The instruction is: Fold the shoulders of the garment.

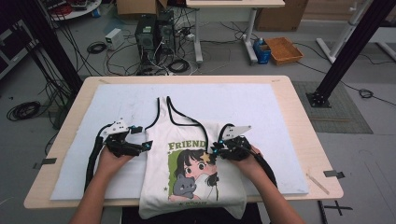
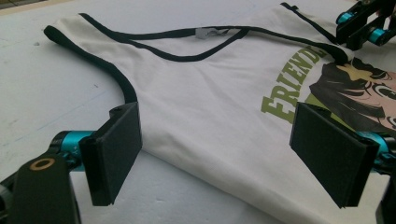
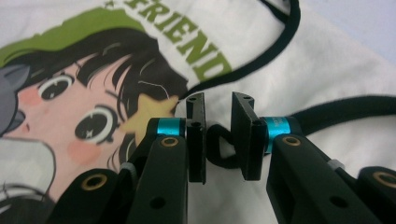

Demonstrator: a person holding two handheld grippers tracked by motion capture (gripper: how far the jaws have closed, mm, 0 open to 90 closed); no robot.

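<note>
Cables and computer towers clutter the floor beyond the wooden table, where from the high view I see the white tank top lying flat on the white mat, its hem over the near edge, with my left gripper at its left side and my right gripper on its right shoulder. Through the left gripper view my jaws stand wide apart over the shirt's armhole edge, holding nothing. Through the right gripper view my jaws are nearly together with a fold of the black strap trim between them, though I cannot tell whether the pads press it.

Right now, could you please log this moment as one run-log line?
scene: tank top flat on white mat | left gripper: open at its side edge | right gripper: jaws narrow around black trim, gap visible
</note>
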